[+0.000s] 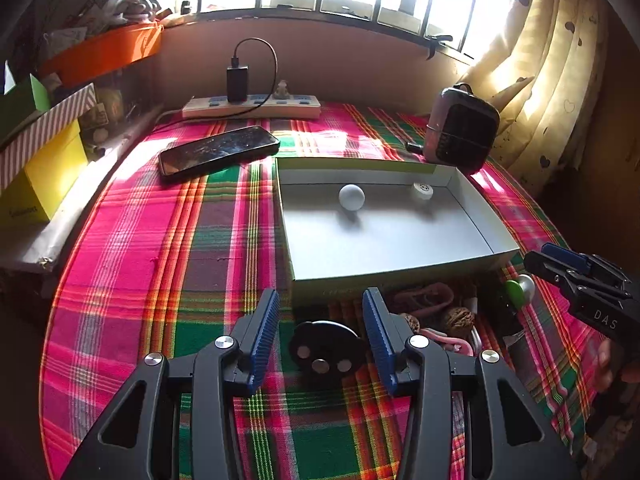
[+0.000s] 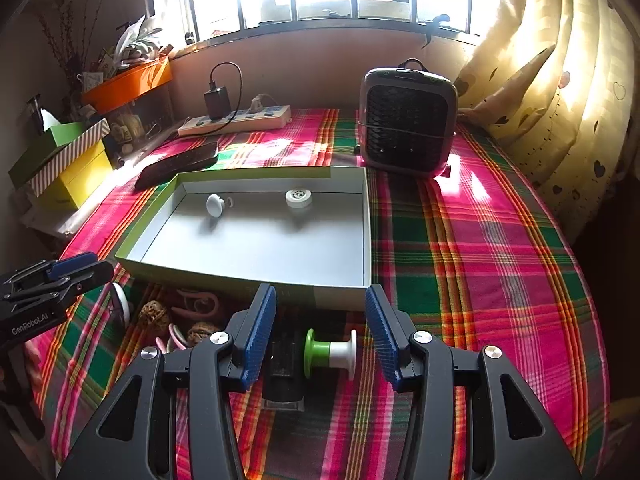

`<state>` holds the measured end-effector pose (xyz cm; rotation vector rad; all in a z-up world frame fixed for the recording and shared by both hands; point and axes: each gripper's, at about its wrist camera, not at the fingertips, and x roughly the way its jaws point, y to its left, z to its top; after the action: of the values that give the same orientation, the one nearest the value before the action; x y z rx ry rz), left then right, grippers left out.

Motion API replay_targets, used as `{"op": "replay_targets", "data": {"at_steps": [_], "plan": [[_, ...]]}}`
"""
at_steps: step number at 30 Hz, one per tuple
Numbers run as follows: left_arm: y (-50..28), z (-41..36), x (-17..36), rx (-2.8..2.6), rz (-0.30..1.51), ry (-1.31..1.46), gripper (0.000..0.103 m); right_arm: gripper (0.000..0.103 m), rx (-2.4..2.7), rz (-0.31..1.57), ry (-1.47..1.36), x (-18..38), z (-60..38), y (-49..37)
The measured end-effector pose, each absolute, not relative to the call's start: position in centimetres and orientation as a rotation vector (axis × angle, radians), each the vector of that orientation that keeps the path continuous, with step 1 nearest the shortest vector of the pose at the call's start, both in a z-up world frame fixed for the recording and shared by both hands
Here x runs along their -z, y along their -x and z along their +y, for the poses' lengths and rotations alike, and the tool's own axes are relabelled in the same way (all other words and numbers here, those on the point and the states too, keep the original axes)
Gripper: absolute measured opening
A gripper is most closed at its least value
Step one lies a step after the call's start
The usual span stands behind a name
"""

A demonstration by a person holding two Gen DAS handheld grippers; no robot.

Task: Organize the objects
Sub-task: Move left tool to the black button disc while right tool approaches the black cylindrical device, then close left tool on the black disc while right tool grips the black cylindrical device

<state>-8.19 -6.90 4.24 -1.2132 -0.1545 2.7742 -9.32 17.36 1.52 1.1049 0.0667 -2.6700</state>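
Observation:
A shallow white box with green outer walls lies on the plaid cloth. Inside it are a white knob and a white vented cap. Before its near wall lie walnuts, pink clips, a black disc with three metal dots, and a green-and-white spool. My left gripper is open above the disc. My right gripper is open over the spool, which its pads do not touch.
A phone and a power strip with a charger lie behind the box at the left. A small fan stands at the back right by the curtain. Stacked boxes line the left edge. A black block lies beside the spool.

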Motion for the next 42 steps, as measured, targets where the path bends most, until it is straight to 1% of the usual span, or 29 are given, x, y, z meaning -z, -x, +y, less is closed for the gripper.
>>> {"op": "replay_targets", "data": {"at_steps": [3, 8, 17, 19, 22, 28, 42], "plan": [[7.8, -7.2, -3.7, -2.763, -0.147, 1.229, 0.042, 0.048, 2.675, 0.069, -1.099, -1.3, 17.6, 8.8], [7.1, -7.9, -3.2, -2.726, -0.213, 1.220, 0.043, 0.048, 2.668, 0.054, -1.121, -0.4, 18.1, 8.1], [7.6, -8.3, -2.0, -2.670, -0.264, 1.261, 0.045, 0.048, 2.648, 0.057, -1.129, 0.6, 18.5, 7.1], [7.6, -8.1, -1.7, -2.659, -0.254, 1.267, 0.045, 0.049, 2.639, 0.060, -1.132, 0.7, 18.4, 6.9], [7.8, -7.8, -1.4, -2.647, -0.247, 1.278, 0.045, 0.053, 2.637, 0.055, -1.134, 0.9, 18.4, 6.8], [8.4, -7.8, -0.6, -2.639, -0.258, 1.315, 0.046, 0.053, 2.613, 0.055, -1.160, 1.6, 18.2, 6.8], [9.1, -7.4, -0.5, -2.655, -0.223, 1.304, 0.047, 0.053, 2.513, 0.044, -1.208, 3.0, 16.6, 7.0]]}}
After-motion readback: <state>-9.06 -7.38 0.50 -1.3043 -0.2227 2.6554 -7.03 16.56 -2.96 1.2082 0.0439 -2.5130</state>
